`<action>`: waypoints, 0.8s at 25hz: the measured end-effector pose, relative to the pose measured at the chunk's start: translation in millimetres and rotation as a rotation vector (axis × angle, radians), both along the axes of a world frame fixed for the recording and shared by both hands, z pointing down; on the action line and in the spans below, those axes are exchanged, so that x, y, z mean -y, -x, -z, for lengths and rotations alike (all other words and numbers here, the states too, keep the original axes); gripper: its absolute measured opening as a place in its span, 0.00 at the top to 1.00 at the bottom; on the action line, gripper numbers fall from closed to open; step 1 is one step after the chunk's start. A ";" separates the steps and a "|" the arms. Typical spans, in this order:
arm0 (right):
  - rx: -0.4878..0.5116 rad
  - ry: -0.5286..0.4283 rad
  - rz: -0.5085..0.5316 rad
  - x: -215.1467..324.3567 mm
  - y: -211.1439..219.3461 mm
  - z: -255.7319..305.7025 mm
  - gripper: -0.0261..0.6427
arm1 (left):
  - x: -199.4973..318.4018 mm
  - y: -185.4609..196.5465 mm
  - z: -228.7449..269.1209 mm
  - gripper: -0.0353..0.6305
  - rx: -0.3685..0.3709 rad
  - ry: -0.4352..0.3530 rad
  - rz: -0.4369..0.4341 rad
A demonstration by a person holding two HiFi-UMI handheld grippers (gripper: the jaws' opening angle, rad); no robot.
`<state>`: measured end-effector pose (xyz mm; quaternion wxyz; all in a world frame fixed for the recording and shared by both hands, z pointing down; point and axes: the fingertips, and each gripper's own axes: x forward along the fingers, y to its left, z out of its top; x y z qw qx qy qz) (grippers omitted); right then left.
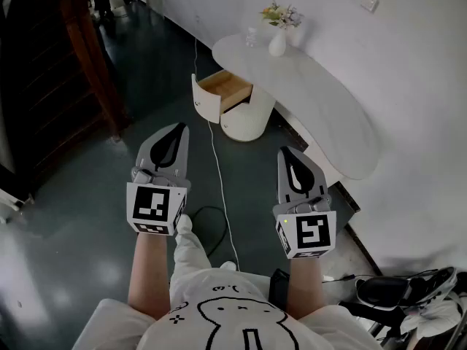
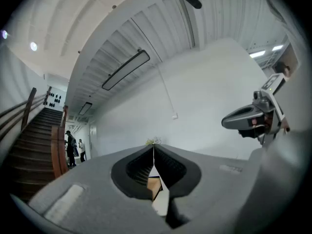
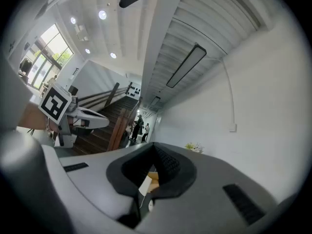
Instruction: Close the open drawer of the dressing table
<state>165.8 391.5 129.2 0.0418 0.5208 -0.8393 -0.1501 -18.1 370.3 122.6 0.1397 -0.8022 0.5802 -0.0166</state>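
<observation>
Evidently we are at the approach step: the open drawer [image 1: 225, 89] juts from the dressing table [image 1: 321, 104] in the upper centre of the head view, well apart from both tools. Our left gripper [image 1: 176, 130] and right gripper [image 1: 286, 154] sit lower centre, each with jaws pressed together on nothing. Next, we judge, we must step closer and set a closed tip against the drawer front [image 1: 206, 103] to push it in.

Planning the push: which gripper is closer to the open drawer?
The left gripper: in the head view it sits nearer the open drawer than the right gripper, which is off to the drawer's right.
</observation>
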 end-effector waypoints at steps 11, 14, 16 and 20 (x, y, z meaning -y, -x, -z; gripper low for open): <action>0.029 -0.007 -0.012 10.8 -9.1 5.0 0.96 | 14.0 -6.5 1.1 0.92 0.020 -0.001 -0.026; 0.019 0.009 -0.012 30.1 -5.7 0.2 0.96 | 34.8 0.7 -3.2 0.92 0.000 0.013 -0.020; 0.011 0.016 -0.009 44.9 0.1 -1.4 0.96 | 50.9 7.6 -4.3 0.92 -0.008 0.019 -0.019; 0.014 0.023 -0.016 82.7 17.7 1.8 0.96 | 91.3 27.5 -0.9 0.92 -0.011 0.024 -0.025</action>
